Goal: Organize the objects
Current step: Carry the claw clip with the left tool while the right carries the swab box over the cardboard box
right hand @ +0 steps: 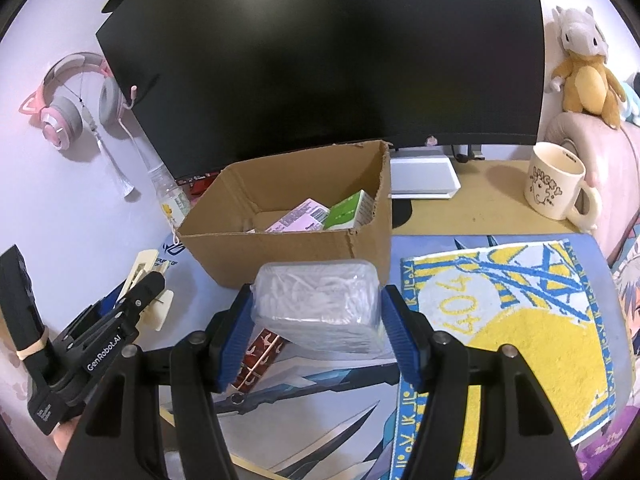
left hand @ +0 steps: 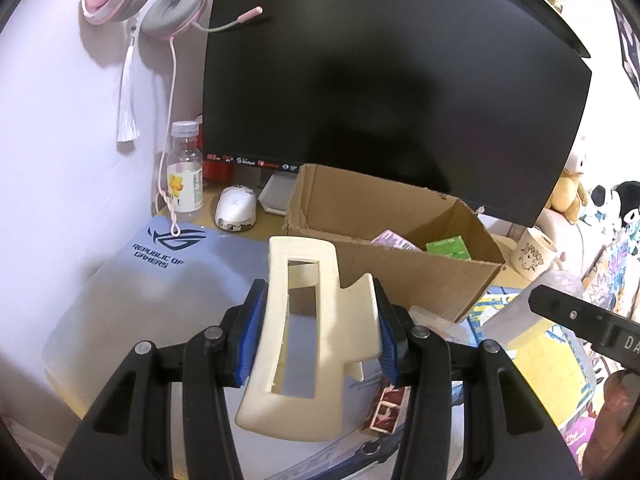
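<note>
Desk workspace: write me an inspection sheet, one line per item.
Surface: desk mat with a yellow and blue towel lying on it.
Job's things: cardboard box, open, holding a pink packet and a green packet; cream hair claw; clear plastic pack.
Clutter: mug, bottle, white mouse, small red box.
Grippers: left gripper shut on the hair claw; right gripper shut on the plastic pack.
Cables: pink headset cord hanging to the mat.
Surroundings: dark monitor, pink headset on the wall, plush toy.
</note>
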`<state>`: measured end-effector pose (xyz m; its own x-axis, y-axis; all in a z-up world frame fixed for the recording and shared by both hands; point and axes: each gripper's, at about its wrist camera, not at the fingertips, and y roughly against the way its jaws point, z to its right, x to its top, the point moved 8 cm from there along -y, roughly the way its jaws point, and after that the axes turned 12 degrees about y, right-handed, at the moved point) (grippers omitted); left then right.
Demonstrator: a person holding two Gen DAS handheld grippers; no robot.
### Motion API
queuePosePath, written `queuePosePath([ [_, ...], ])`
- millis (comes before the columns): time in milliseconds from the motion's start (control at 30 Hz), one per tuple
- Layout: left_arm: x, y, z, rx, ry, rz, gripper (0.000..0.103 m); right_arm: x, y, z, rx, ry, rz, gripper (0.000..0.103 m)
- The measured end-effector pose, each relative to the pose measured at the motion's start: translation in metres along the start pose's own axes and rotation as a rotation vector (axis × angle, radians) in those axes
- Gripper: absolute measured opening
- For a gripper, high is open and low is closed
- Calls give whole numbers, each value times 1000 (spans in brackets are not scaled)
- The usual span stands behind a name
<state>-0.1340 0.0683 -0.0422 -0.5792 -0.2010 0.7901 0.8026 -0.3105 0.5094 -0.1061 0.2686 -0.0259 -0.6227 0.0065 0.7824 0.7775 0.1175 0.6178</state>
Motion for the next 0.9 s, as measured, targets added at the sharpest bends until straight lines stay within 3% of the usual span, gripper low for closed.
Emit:
queuePosePath([
  [167,8,7,13,2,-14,41,47,9,0,2,-9,-17,29,67],
  [333,22,11,19,-2,-8,77,47,20,3,1,41,-28,32,67],
  [900,68,-15,36,9,-35,113,47,79,1,13,67,-54,90,67],
])
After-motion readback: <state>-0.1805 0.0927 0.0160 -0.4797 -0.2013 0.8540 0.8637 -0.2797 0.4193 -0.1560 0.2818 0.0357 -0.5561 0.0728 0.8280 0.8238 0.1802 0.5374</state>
